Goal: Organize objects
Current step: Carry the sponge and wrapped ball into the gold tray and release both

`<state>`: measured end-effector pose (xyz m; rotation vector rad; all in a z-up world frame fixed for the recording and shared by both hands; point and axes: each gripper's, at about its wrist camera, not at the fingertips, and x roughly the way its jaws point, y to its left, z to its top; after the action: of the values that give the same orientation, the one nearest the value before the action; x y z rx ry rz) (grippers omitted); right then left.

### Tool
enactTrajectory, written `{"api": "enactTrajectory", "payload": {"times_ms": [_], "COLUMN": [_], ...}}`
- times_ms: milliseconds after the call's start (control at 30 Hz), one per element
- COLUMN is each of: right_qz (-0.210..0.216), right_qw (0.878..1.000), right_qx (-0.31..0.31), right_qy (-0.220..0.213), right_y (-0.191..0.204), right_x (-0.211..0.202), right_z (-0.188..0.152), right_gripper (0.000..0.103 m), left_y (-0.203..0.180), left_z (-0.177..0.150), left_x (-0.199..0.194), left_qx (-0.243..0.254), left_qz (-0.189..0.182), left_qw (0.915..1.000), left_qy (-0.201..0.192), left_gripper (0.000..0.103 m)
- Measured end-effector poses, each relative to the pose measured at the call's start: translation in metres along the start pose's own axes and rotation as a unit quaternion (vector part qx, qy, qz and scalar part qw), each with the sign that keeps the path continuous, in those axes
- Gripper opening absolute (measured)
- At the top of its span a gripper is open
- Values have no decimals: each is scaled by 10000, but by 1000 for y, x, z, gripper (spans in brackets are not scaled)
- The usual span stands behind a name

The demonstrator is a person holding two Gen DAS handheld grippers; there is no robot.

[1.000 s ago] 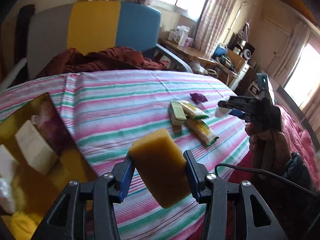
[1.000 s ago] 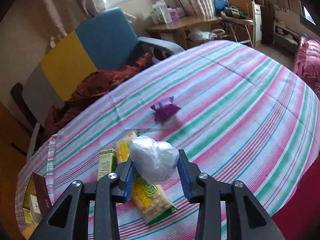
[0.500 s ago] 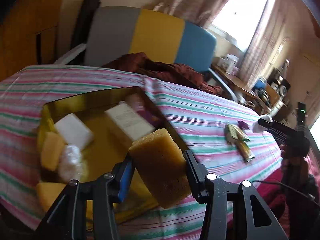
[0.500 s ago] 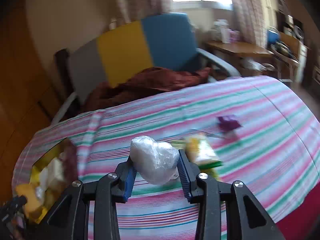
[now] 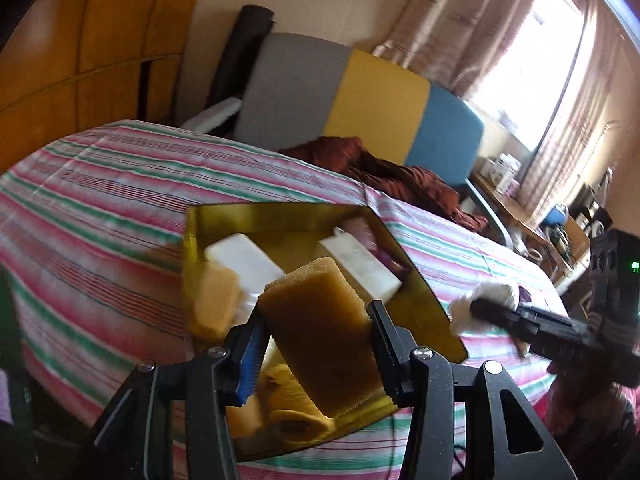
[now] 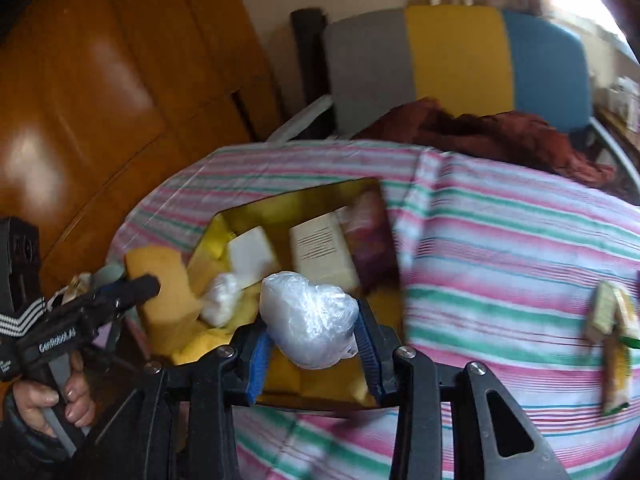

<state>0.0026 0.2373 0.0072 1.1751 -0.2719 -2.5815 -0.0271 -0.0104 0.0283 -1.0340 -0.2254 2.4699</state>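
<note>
1. Sponge (image 5: 324, 336), a yellow-brown block, sits clamped between the jaws of the left gripper (image 5: 316, 340), held above the near end of the yellow box (image 5: 248, 216).
2. Plastic-wrapped white bundle (image 6: 310, 314) is pinched between the jaws of the right gripper (image 6: 312, 336), hanging over the near edge of the same box.
3. Inside the box lie a white block (image 5: 244, 260), a printed cream carton (image 6: 322, 250), another yellow sponge (image 5: 214, 300), a second small white bundle (image 6: 222, 300) and a purplish packet (image 6: 370, 236).
4. The box rests on the striped tablecloth (image 6: 500, 240), near the table's left edge.
5. Snack packets (image 6: 610, 324) lie on the cloth toward its right edge, well apart from the box.
6. A grey, yellow and blue chair (image 5: 360, 100) stands behind the table, with reddish cloth (image 5: 384, 172) piled on it.
</note>
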Motion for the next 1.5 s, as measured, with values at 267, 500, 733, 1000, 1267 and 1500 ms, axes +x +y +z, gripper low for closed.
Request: {"api": "enactTrajectory", "payload": {"times_ms": [267,500,733,1000,1267,1500], "right_qz": [192,116,45,-44,-438,-633], "right_qw": [9988,9984,9979,9983,9981,9972], "right_qx": [-287,-265,-190,-73,-254,-346], "right_qy": [354,496,621,575,343,195], "right_y": [28,29,21,13,15,15], "right_x": [31,37,43,38,27,20], "right_z": [-10,-20,-26,-33,-32,-31], "right_gripper": [38,39,54,71,74,76], "left_y": [53,46,21,10,7,-12], "left_z": [6,6,7,5,-5,-12], "left_x": [-19,-6,12,15,14,15], "left_qx": [-614,-666,-530,-470,-262,253], "left_qz": [191,-103,-267,-215,398,730], "left_qw": [9976,9977,9982,9986,9988,9970], "left_qy": [-238,-86,94,72,69,-5], "left_gripper": [49,50,66,73,76,81]}}
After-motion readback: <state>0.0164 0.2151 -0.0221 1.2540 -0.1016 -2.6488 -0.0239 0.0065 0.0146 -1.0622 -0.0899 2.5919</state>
